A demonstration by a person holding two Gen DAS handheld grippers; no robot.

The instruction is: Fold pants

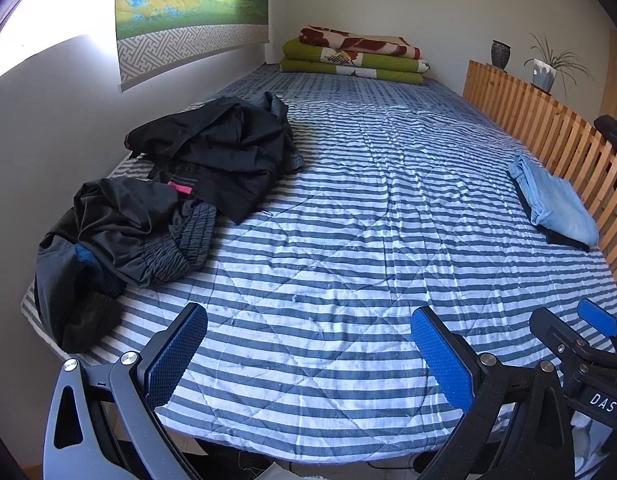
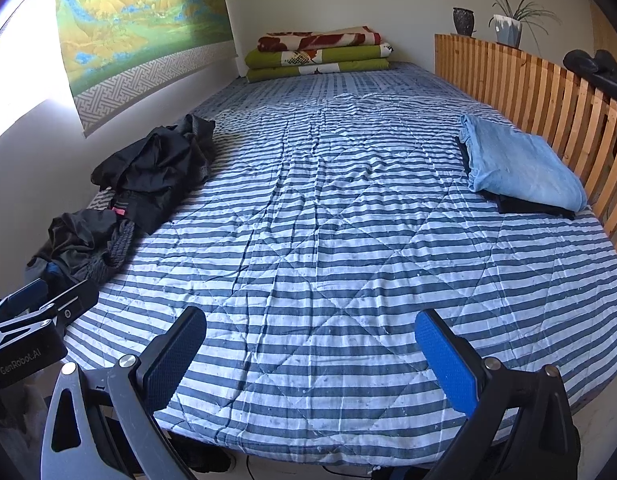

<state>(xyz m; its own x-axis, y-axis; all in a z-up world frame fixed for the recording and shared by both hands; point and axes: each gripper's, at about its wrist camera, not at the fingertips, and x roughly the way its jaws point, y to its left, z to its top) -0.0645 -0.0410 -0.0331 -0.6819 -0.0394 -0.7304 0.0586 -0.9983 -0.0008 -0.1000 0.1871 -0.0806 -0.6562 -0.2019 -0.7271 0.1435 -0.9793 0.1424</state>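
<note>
A: Start at the left of the frame. What lies there?

B: In the left wrist view, a heap of dark pants (image 1: 120, 236) sits at the left edge of the bed (image 1: 348, 240), against the wall. Just above it, middle left, lies a second crumpled black garment (image 1: 220, 152). A scroll painting (image 1: 188, 8) hangs at the upper left.

A: And the jaws?

B: The left gripper (image 1: 308, 356) fills the bottom of the frame, its jaws spread wide apart with nothing between them, only striped quilt. The dark pants lie up and to the left of it, well apart from the left finger.

A: Further right?

B: Folded blankets (image 1: 352, 56) are stacked at the top centre. In the right wrist view, the right gripper (image 2: 310, 356) also has its jaws wide apart and empty, low over the near edge of the bed. At the middle right, folded blue jeans (image 2: 520, 164) rest on a folded dark garment (image 2: 528, 206), just beside the wooden slatted rail (image 2: 548, 92). Both lie well beyond the right finger.
</note>
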